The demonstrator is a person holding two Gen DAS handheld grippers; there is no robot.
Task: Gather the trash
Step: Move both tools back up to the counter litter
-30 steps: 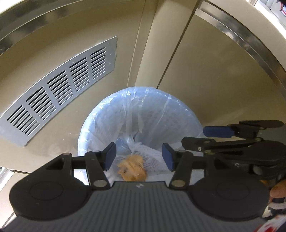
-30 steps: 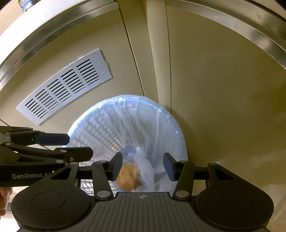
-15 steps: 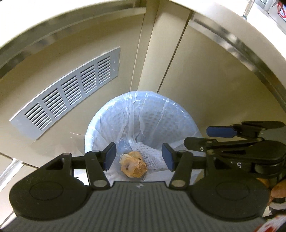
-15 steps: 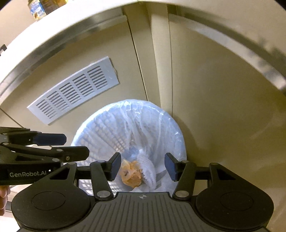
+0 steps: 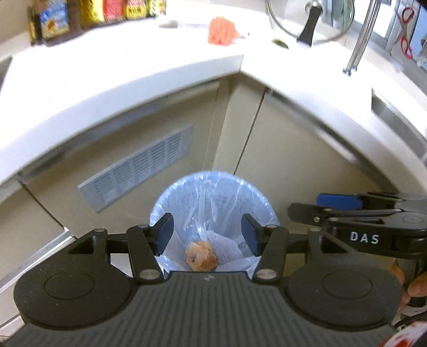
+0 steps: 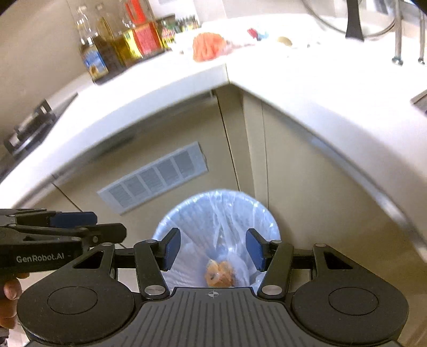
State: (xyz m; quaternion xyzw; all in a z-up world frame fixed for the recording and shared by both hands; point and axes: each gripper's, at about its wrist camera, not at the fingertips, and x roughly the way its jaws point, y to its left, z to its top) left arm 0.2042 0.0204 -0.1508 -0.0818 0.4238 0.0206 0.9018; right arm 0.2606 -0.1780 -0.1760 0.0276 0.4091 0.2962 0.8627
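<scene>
A blue mesh trash bin [image 5: 213, 184] lined with a clear bag stands on the floor in the cabinet corner; it also shows in the right wrist view [image 6: 216, 200]. An orange crumpled scrap [image 5: 200, 256] and white foam netting [image 5: 226, 247] lie inside it; the scrap also shows in the right wrist view [image 6: 220, 273]. My left gripper [image 5: 208, 233] is open and empty high above the bin. My right gripper [image 6: 212, 248] is open and empty beside it. An orange net-like piece [image 5: 222, 34] lies on the counter; it also shows in the right wrist view [image 6: 208, 45].
A white L-shaped counter [image 5: 106, 77] runs above beige cabinets with a grey vent grille [image 5: 138, 165]. Bottles [image 6: 117, 42] stand at the back left. A glass pot lid [image 5: 309, 18] and metal rack legs [image 5: 357, 48] are at the back right. A stove [image 6: 29, 120] is left.
Both grippers have risen well above the bin, which looks smaller. The countertop and its objects have come into view. Both stay open and empty.
</scene>
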